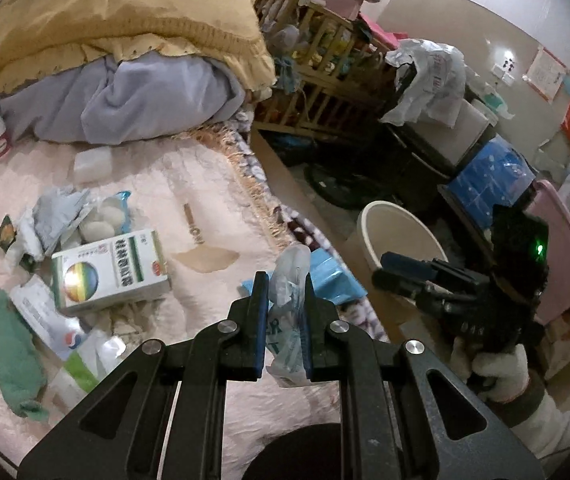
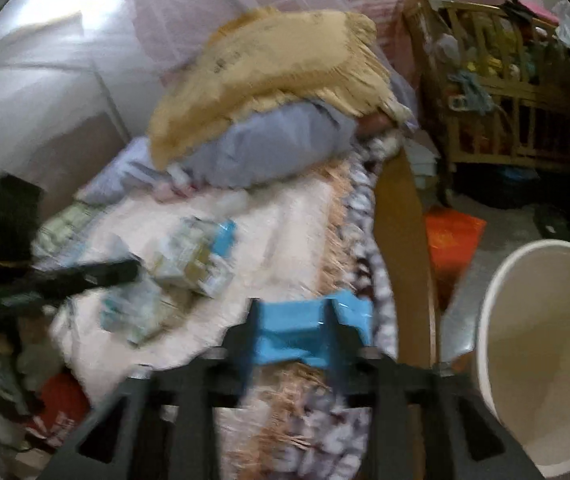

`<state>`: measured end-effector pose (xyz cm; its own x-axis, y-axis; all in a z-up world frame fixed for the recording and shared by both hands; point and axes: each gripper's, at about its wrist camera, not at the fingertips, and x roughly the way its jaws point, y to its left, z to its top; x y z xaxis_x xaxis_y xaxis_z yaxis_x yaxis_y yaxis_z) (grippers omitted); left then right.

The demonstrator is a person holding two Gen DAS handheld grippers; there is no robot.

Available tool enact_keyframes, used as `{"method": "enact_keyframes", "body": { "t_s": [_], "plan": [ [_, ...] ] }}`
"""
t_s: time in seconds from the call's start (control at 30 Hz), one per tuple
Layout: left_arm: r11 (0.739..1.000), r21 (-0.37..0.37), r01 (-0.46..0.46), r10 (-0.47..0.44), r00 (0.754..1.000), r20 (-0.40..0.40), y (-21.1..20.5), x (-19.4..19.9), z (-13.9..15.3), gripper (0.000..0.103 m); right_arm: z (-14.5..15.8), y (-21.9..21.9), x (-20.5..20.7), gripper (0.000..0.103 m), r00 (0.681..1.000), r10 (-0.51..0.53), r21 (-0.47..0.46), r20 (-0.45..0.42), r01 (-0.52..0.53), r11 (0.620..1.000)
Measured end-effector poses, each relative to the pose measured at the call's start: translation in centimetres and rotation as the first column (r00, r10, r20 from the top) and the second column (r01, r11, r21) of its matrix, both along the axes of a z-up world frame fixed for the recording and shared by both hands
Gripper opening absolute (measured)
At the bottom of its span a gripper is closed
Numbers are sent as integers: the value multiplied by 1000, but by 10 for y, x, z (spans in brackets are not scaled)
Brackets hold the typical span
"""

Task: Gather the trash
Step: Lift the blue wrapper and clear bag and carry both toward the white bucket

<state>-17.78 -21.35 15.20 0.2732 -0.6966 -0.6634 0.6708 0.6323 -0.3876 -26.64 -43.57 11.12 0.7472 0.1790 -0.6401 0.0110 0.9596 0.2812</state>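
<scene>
In hand: my left tongs (image 1: 283,300) pinch a clear wrapper (image 1: 291,280); my right tongs (image 2: 291,330) straddle a blue packet (image 2: 305,334), grip unclear through blur. Bin (image 2: 545,360): beside the bed, apparently empty. Remaining on bed (image 1: 205,184): box (image 1: 111,270), wrappers, several.

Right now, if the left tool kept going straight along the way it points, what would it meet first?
Probably the crumpled blue plastic wrapper at the edge of the pink bed cover, just beyond the clear plastic bag the left tool grips; depth is uncertain.
</scene>
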Motion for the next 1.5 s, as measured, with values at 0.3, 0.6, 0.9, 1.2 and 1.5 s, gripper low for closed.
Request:
{"method": "enact_keyframes", "body": {
  "t_s": [0.3, 0.6, 0.9, 1.2, 1.5],
  "plan": [
    [997, 18, -77, 77, 997, -22, 36, 11, -14, 11, -32, 53, 13, 75, 963, 246, -164, -108, -261, 951],
    [995, 16, -95, 96, 994, -50, 43, 14, -24, 11, -59, 66, 34, 78, 945, 269, -468, -186, -326, 821],
    [995, 14, -98, 99, 993, -66, 42, 22, -28, 11, -39, 38, 94, 82, 955, 261, -428, -140, -296, 854],
    [995, 5, -100, 100, 992, -78, 40, 26, -30, 11, -63, 34, 152, 51, 916, 319, -222, -243, -373, 901],
    [998, -12, -63, 62, 995, -81, 14, 24, -27, 11, -23, 11, 120, 24, 956, 284, -11, -80, -285, 958]
  ]
}}
